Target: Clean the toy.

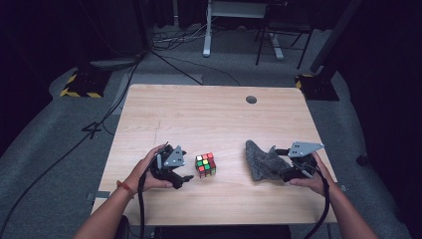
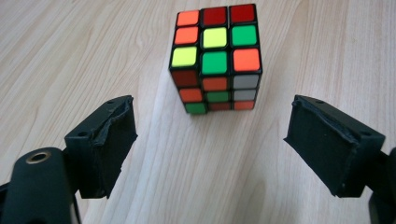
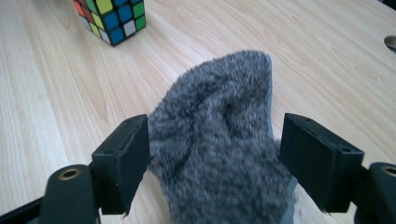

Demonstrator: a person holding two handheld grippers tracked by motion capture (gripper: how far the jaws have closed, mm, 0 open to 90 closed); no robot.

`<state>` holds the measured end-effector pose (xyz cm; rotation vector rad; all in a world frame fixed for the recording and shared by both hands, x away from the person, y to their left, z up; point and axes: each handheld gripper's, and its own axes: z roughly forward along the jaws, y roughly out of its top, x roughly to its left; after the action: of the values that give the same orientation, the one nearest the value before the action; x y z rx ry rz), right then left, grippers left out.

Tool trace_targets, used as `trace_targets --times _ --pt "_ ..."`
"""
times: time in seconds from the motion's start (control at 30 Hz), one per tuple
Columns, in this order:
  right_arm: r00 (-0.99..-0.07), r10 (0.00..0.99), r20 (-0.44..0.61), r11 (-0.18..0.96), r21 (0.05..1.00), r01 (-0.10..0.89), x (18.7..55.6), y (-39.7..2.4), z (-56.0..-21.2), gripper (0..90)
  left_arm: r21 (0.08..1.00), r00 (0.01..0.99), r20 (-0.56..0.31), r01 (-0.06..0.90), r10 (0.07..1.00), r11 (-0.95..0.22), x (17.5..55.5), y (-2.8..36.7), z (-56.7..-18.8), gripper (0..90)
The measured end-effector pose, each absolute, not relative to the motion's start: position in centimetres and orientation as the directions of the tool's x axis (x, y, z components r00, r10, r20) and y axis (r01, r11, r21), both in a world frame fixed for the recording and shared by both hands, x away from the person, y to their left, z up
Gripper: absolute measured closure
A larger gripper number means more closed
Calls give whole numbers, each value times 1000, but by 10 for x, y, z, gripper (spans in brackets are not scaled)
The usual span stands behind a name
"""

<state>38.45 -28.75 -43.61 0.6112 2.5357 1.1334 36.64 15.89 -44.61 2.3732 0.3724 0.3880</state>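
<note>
Left hand-held gripper (image 2: 210, 140) released, cube (image 2: 215, 58) free ahead; right hand-held gripper (image 3: 212, 154) gapes around the cloth (image 3: 219, 140), which could snag and drag.

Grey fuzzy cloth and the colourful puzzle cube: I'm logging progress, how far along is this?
Done: the colourful puzzle cube stands free on the light wooden table, beyond the open left gripper. In hand: the grey fuzzy cloth lies between the open right gripper jaws, no grip visible. What is left cannot be told.
</note>
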Motion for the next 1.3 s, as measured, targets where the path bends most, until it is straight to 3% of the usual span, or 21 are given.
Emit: trace_targets --times 0.53,0.97,1.1,1.3 --pt "-818 565 -106 597 737 317 367 -330 -448 238 663 866 168 254 471 -704 356 203 -458 160" --pt "-729 684 -40 524 722 452 352 -380 -484 221 648 854 86 344 514 -680 358 229 -485 161" --pt "-692 722 -15 479 733 484 349 -392 -494 210 675 855 88 326 511 -662 354 232 -493 177" --pt "-667 745 -4 449 742 497 348 -400 -503 203 673 854 10 378 520 -636 357 235 -501 152"
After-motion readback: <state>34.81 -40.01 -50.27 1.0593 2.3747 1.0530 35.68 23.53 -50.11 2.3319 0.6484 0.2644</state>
